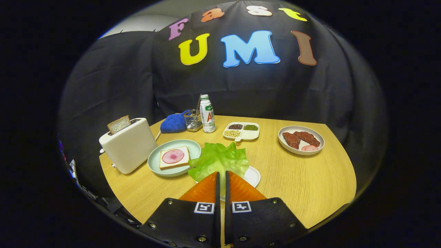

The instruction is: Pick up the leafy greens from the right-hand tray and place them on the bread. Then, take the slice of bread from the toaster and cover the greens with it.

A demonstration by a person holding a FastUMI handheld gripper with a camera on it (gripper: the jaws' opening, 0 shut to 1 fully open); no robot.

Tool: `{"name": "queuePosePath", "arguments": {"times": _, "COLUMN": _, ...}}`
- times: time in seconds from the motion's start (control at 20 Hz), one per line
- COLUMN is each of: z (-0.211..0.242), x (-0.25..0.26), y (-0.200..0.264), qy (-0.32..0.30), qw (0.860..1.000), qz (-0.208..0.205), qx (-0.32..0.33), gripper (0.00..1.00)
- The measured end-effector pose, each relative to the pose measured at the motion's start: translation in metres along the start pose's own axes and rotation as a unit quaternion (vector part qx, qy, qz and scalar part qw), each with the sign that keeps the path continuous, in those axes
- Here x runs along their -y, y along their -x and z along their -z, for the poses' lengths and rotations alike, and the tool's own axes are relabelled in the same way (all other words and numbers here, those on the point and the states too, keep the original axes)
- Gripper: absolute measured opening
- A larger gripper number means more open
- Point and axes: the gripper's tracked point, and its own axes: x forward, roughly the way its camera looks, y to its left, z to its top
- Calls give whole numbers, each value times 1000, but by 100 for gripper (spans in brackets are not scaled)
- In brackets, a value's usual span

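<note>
A light green lettuce leaf (219,159) is pinched between the fingers of my gripper (221,173), which is shut on its near edge. The leaf hangs over a small white tray (254,176) whose rim shows just right of the fingers. Left of the leaf, a pale green plate (156,168) carries a slice of bread (174,157) topped with a round pink slice of ham. Further left stands a white toaster (129,145) with a second slice of bread (119,124) sticking up from its slot.
Beyond the leaf sit a white divided dish of beans (241,131), a white bottle (207,114), a glass holder (193,120) and a blue cloth (174,123). A plate of meat slices (301,139) lies at the far right. The round wooden table (303,182) ends close behind the toaster.
</note>
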Motion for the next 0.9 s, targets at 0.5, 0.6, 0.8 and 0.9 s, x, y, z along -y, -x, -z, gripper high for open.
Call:
{"name": "queuePosePath", "arguments": {"times": 0.5, "z": -23, "x": -52, "y": -23, "qy": 7, "qw": 999, "qz": -22, "qx": 28, "gripper": 5}}
{"name": "queuePosePath", "arguments": {"times": 0.6, "z": -23, "x": -64, "y": -32, "qy": 9, "qw": 999, "qz": -28, "qx": 25, "gripper": 5}}
{"name": "queuePosePath", "arguments": {"times": 0.8, "z": -20, "x": -89, "y": -56, "qy": 2, "qw": 999, "qz": -43, "qx": 17, "gripper": 5}}
{"name": "queuePosePath", "arguments": {"times": 0.9, "z": -17, "x": -102, "y": -70, "qy": -6, "qw": 999, "qz": -51, "qx": 10, "gripper": 5}}
